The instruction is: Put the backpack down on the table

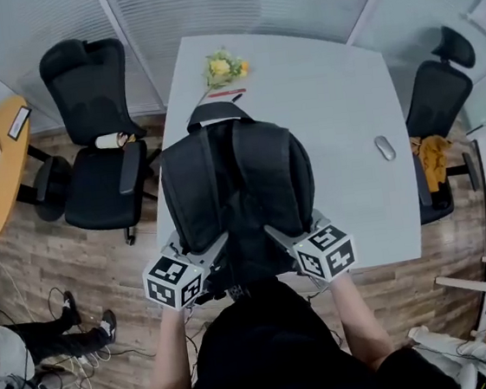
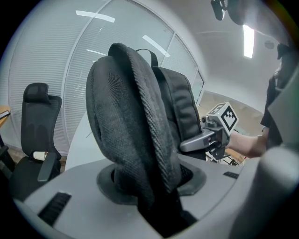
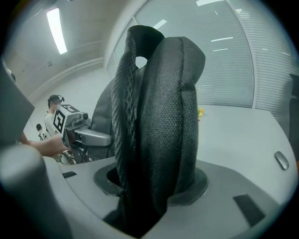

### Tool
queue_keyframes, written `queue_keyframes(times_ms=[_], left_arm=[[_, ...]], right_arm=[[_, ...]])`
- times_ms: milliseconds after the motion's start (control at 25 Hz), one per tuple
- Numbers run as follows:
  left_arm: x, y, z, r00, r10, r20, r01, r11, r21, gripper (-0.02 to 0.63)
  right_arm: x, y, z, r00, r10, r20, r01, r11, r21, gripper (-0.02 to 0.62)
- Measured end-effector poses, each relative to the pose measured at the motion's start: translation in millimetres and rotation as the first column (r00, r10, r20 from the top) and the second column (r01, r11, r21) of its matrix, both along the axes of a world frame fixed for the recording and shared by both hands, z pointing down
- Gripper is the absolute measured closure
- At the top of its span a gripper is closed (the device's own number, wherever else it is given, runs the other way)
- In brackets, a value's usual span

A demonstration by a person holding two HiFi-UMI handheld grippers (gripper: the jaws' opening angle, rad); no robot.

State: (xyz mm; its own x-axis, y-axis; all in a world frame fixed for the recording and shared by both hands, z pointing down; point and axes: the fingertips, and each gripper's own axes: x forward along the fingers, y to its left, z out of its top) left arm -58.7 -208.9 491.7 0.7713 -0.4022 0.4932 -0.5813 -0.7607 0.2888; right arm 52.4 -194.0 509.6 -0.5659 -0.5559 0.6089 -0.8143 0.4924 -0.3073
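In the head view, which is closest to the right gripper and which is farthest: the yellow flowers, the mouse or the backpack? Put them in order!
1. backpack: the right gripper grips its strap, at the near edge of the table.
2. mouse: on the table, toward its right edge.
3. yellow flowers: at the table's far end, off to the left.

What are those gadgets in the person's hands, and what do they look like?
They are two matching hand-held tools. The left gripper and right gripper each have smooth, rounded grey plastic jaws. Each also carries a white cube printed with black square markers. The person wears a black top, and the forearms are bare.
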Motion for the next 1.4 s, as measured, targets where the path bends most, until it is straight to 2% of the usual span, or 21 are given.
queue_keyframes(times_ms=[400, 840, 1160, 1400], left_arm=[[12, -33, 34, 0.999, -0.004, 0.038, 0.008, 0.995, -0.102, 0.436], [2, -67, 68, 0.997, -0.044, 0.069, 0.057, 0.979, -0.198, 0.430], [3, -88, 87, 0.993, -0.063, 0.102, 0.084, 0.971, -0.223, 0.416], [3, -109, 99, 0.986, -0.097, 0.138, 0.126, 0.968, -0.217, 0.397]], right_arm=[[12, -32, 34, 1.000, -0.008, 0.027, 0.010, 0.996, -0.093, 0.379], [3, -65, 63, 0.998, -0.048, 0.043, 0.055, 0.983, -0.174, 0.376], [5, -83, 78, 0.994, -0.087, 0.066, 0.100, 0.968, -0.228, 0.374], [8, -102, 93, 0.987, -0.111, 0.114, 0.141, 0.941, -0.309, 0.360]])
